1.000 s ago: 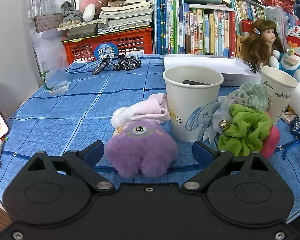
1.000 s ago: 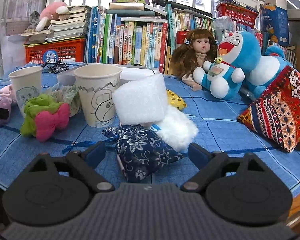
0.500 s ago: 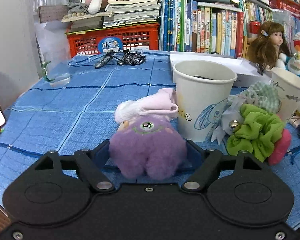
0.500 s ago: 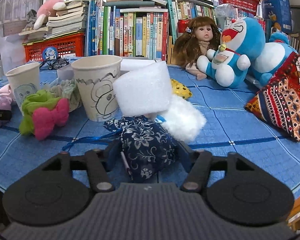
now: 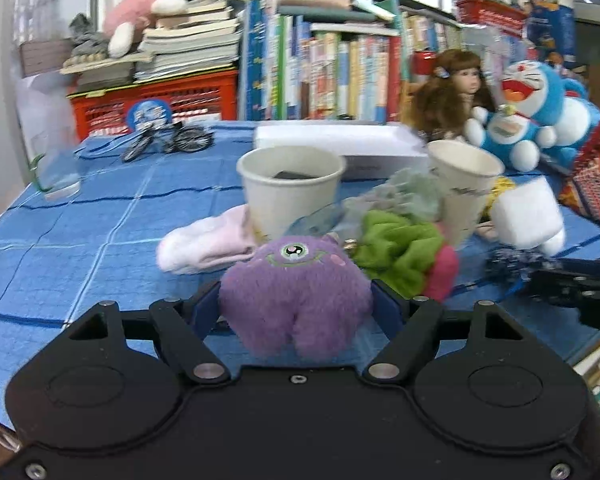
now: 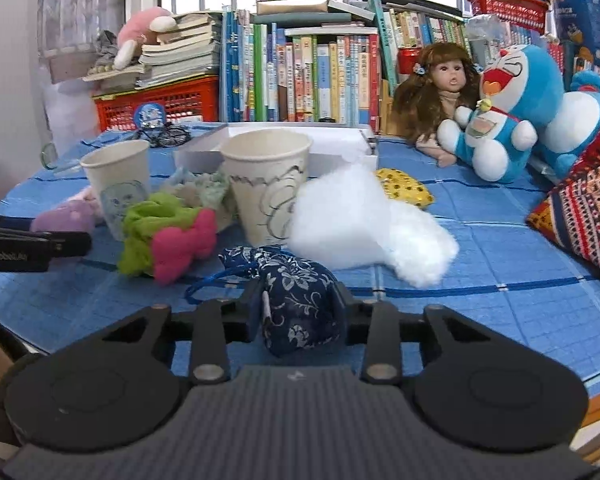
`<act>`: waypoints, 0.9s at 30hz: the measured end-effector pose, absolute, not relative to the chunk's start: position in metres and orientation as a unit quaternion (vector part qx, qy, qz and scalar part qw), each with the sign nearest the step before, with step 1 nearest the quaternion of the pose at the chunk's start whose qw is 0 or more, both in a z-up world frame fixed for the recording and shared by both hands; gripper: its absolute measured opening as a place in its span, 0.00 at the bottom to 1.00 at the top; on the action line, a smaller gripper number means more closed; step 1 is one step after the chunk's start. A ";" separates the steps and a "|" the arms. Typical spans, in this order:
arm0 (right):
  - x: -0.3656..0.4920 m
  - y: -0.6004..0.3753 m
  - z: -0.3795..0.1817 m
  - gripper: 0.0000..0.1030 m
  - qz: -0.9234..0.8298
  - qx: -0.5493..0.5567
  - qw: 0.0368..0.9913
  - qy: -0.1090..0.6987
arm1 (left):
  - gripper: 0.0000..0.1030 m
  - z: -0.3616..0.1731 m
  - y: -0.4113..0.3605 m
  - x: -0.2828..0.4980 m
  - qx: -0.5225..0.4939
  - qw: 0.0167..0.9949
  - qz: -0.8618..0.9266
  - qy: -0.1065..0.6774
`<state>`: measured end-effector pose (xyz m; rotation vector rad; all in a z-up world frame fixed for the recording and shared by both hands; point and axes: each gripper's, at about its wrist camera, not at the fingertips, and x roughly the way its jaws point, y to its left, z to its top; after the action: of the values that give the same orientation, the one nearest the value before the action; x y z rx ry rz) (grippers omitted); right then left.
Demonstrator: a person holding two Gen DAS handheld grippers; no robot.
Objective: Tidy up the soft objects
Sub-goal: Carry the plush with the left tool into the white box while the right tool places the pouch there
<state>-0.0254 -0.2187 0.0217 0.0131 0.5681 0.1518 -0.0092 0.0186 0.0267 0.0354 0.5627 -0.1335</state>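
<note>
My left gripper (image 5: 296, 312) is shut on a purple one-eyed plush (image 5: 296, 292) and holds it above the blue cloth. My right gripper (image 6: 298, 308) is shut on a navy floral pouch (image 6: 300, 304) with a blue cord. Beyond lie a pink sock (image 5: 208, 244), a green scrunchie (image 5: 396, 248) with a pink bow (image 6: 184, 240), a white foam block (image 6: 340, 216) and white fluff (image 6: 420, 248). Two paper cups (image 5: 292, 192) (image 6: 266, 184) stand among them. The left gripper also shows in the right wrist view (image 6: 60, 240).
A white box (image 5: 340, 144) lies behind the cups. A doll (image 6: 440, 92), a Doraemon plush (image 6: 508, 112) and a patterned cushion (image 6: 580, 216) sit at right. Books, a red basket (image 5: 160, 104), a toy bicycle (image 5: 168, 142) and a glass (image 5: 56, 172) line the back and left.
Both grippers closed from open onto their objects and have lifted them. The left view has swung right; the foam block has tipped over.
</note>
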 end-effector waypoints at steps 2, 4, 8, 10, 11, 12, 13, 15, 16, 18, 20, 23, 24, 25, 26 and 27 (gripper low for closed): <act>-0.028 -0.217 0.024 0.34 0.087 0.010 0.957 0.277 | 0.73 0.032 0.014 -0.014 0.020 0.959 -0.079 0.273; -0.030 -0.215 0.027 0.33 0.094 0.008 0.958 0.272 | 0.73 0.037 0.009 -0.017 0.022 0.959 -0.092 0.267; -0.032 -0.215 0.035 0.32 0.096 0.010 0.960 0.263 | 0.73 0.048 0.003 -0.022 0.023 0.960 -0.112 0.256; -0.032 -0.216 0.040 0.31 0.099 0.016 0.961 0.257 | 0.73 0.057 0.001 -0.023 0.022 0.960 -0.123 0.250; -0.032 -0.218 0.042 0.31 0.100 0.021 0.962 0.255 | 0.73 0.061 0.001 -0.023 0.022 0.960 -0.129 0.246; -0.031 -0.220 0.046 0.31 0.104 0.028 0.962 0.251 | 0.73 0.066 0.001 -0.023 0.022 0.961 -0.135 0.241; -0.032 -0.221 0.049 0.31 0.107 0.034 0.962 0.248 | 0.73 0.072 0.001 -0.022 0.022 0.962 -0.139 0.236; -0.031 -0.225 0.058 0.31 0.114 0.046 0.964 0.236 | 0.73 0.083 0.001 -0.020 0.020 0.963 -0.144 0.225; -0.031 -0.226 0.062 0.31 0.115 0.048 0.965 0.232 | 0.73 0.090 0.001 -0.017 0.016 0.964 -0.148 0.220; -0.029 -0.227 0.072 0.31 0.121 0.051 0.967 0.218 | 0.73 0.103 0.003 -0.008 0.003 0.964 -0.156 0.216; -0.025 -0.229 0.083 0.31 0.123 0.051 0.970 0.202 | 0.73 0.118 0.007 0.004 -0.010 0.963 -0.163 0.213; -0.012 -0.236 0.099 0.31 0.119 0.052 0.974 0.184 | 0.73 0.138 0.012 0.026 -0.019 0.965 -0.161 0.208; -0.005 -0.237 0.102 0.31 0.117 0.055 0.975 0.183 | 0.73 0.144 0.013 0.034 -0.019 0.966 -0.158 0.205; 0.002 -0.240 0.106 0.31 0.116 0.060 0.974 0.182 | 0.73 0.150 0.014 0.043 -0.016 0.966 -0.156 0.204; 0.010 -0.244 0.110 0.31 0.116 0.066 0.974 0.183 | 0.73 0.155 0.013 0.053 -0.013 0.967 -0.154 0.204; 0.019 -0.248 0.114 0.31 0.115 0.071 0.974 0.184 | 0.73 0.160 0.013 0.063 -0.013 0.967 -0.153 0.206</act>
<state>0.0188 -0.2479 0.1144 0.1439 0.3717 0.2317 0.0634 0.0134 0.1601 -0.0260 0.4162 -0.3090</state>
